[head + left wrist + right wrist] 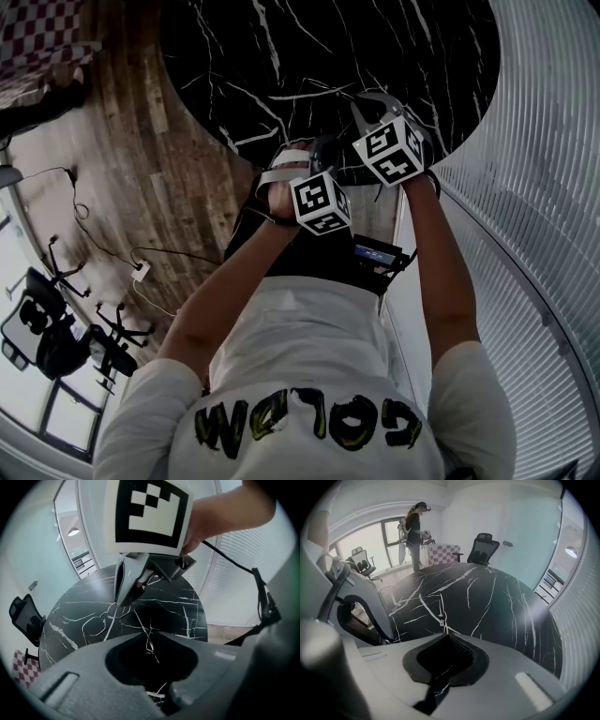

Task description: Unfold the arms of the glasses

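Observation:
Thin wire-rimmed glasses [93, 624] lie on the black marble table [178, 606]. In the left gripper view my right gripper [123, 603] comes down from above, shut on the frame beside the near lens. One slim arm [139, 622] of the glasses stretches away from the frame toward me. Its tip lies in the narrow gap of my left gripper [144, 633], whose jaws stand slightly open and do not press it. The right gripper view shows the right gripper [445, 635] with the glasses' hinge [440, 617] just past its tips. In the head view both grippers, left [298, 159] and right [367, 105], hide the glasses.
The round table [309, 47] ends close to my body. A black office chair [483, 545] and a checked seat [440, 552] stand beyond the far rim, with a person [415, 531] by the window. A cable [234, 564] hangs from the right hand. A slatted wall [544, 187] runs alongside.

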Available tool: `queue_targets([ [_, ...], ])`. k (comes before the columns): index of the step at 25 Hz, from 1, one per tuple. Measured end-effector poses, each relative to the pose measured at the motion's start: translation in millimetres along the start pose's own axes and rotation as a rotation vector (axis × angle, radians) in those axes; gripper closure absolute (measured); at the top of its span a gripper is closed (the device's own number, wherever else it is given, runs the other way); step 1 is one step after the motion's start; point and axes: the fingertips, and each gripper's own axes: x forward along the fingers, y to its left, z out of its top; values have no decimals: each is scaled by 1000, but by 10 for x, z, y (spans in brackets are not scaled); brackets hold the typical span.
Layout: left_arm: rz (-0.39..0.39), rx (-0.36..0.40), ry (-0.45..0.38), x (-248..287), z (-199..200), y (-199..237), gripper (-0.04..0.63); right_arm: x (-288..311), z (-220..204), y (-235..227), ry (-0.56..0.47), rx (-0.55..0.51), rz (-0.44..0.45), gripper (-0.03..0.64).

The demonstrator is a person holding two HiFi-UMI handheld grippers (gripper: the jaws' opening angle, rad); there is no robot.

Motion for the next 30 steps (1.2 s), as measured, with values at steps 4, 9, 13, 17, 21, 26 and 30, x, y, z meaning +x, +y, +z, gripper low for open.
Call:
queue_targets([
  [4,-1,-17,-7,-6,25,-42,541,-9,-3,8,1,1,-5,615],
  [9,-10,-36,-13,17,66,-93,537,2,-16,-5,0,4,-11,615],
  [13,-9,-36,-18,31,92,-122,532,6,-17,-9,2,1,-14,615],
  [17,-11,-40,-20,52,103,-153,529,-2,-27,-3,-1,-4,-16,615],
  [21,-10,-46,-17,54,84,-153,526,-19,-12,21,-11,-30,-10,615],
  [26,-12,-52,-18,61,42,-131,520,-21,-7,45,-13,-101,-27,614],
  [30,-12,-51,-25,61,39,-135,487,-38,-15,21,-14,-109,-59,604],
])
